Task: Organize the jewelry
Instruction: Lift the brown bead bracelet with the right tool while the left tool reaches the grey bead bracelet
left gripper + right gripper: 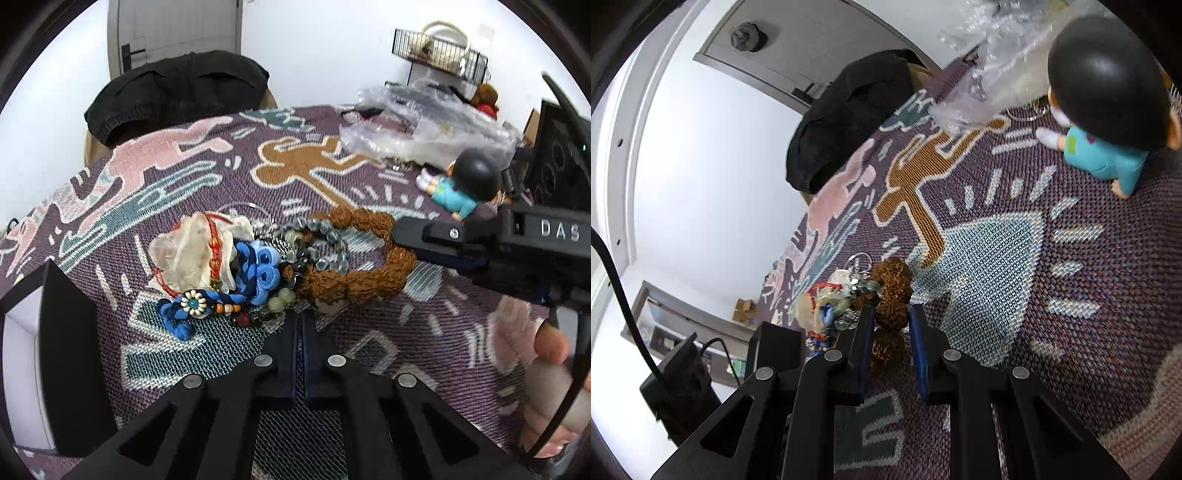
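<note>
A pile of jewelry lies on the patterned woven cloth [207,173]. It holds a brown rough-bead bracelet [354,284], a grey-blue glass bead bracelet [317,236], pale green beads [282,299], a blue braided cord with a bead flower [195,306] and a red cord on a white crinkled pouch [192,254]. My left gripper [299,315] is shut, tips at the pile's near edge beside the green beads; I see nothing between its fingers. My right gripper [892,314] is shut on the brown bracelet [892,291] and, in the left wrist view, the right gripper [400,236] reaches in from the right.
A figurine with black hair and teal clothes [465,184] lies on the cloth to the right, with crumpled clear plastic bags [417,125] behind it. A black garment [177,92] hangs over a chair at the back. A person's hand [550,369] holds the right gripper's handle.
</note>
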`<state>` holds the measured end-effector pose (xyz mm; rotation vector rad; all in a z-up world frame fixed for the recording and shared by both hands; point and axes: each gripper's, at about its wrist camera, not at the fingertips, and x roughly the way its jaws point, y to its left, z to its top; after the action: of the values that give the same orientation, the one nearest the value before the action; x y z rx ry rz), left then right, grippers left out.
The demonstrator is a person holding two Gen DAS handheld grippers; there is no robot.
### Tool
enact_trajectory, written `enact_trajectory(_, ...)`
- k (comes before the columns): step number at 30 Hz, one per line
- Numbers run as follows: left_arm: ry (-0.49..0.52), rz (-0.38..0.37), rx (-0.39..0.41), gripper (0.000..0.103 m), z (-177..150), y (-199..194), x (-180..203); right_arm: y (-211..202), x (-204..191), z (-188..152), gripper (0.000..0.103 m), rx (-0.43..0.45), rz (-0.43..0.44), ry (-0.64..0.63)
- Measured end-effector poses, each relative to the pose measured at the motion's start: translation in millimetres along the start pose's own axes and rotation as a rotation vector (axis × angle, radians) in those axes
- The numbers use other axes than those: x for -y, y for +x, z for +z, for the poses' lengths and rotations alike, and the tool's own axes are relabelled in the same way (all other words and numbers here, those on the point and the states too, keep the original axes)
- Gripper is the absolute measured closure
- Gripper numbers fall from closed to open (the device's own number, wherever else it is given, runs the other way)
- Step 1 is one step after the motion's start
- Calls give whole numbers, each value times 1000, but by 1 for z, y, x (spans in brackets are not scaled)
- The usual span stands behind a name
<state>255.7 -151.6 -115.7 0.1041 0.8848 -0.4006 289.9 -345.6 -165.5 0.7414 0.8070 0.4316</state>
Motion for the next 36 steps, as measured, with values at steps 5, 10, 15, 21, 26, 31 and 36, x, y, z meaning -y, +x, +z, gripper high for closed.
enact_trajectory(5, -4, 2, 59, 103, 5, -29, 2, -20, -8, -5, 83, 26, 41, -12)
enact_trajectory(10, -22, -4, 115, 103, 10, -60, -1, -41, -23, -9, 87, 62, 68, -38)
enact_trajectory(15, -35, 2, 176, 103, 13, -93, -5, -63, -36, -13, 87, 102, 79, -64)
enact_trajectory(21, -58, 9, 229, 103, 11, -124, -13, -80, -51, -16, 87, 126, 104, -94)
enact_trajectory(26, -73, 2, 237, 103, 6, -134, -15, -95, -58, -16, 87, 149, 130, -109)
enact_trajectory(31, -94, -22, 194, 101, 3, -123, -11, -113, -64, -15, 87, 177, 145, -125)
enact_trajectory(36, -86, -75, 130, 41, 1, -100, 3, -132, -66, -17, 87, 216, 128, -155)
